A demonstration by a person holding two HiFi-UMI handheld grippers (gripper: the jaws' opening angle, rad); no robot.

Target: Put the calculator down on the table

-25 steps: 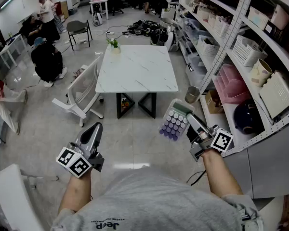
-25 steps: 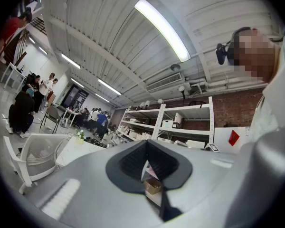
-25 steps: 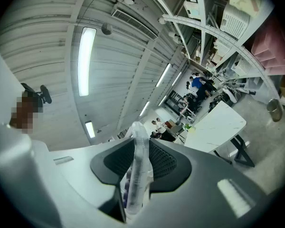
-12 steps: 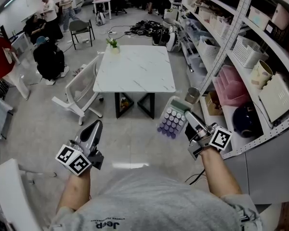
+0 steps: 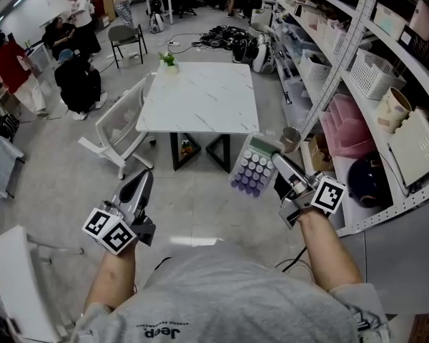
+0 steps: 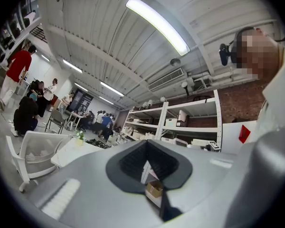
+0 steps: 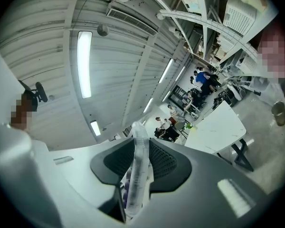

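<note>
A pale calculator [image 5: 253,166] with purple keys hangs in the air in front of the white marble-topped table [image 5: 200,98], short of its near right corner. My right gripper [image 5: 274,160] is shut on its right edge. In the right gripper view the calculator [image 7: 138,175] stands edge-on between the dark pads, and the table [image 7: 216,127] lies ahead to the right. My left gripper [image 5: 144,179] is shut and holds nothing, low at the left over the floor. In the left gripper view its jaws [image 6: 146,163] meet, with the table [image 6: 69,153] far off to the left.
A white chair [image 5: 121,131] stands at the table's left side and a small potted plant [image 5: 169,61] on its far left corner. Metal shelving [image 5: 357,70] with baskets and boxes runs along the right. A metal pot [image 5: 291,138] sits on the floor by it. People are at the back left.
Both grippers have moved forward toward the table, the right one carrying the calculator with it. People in the background have shifted.
</note>
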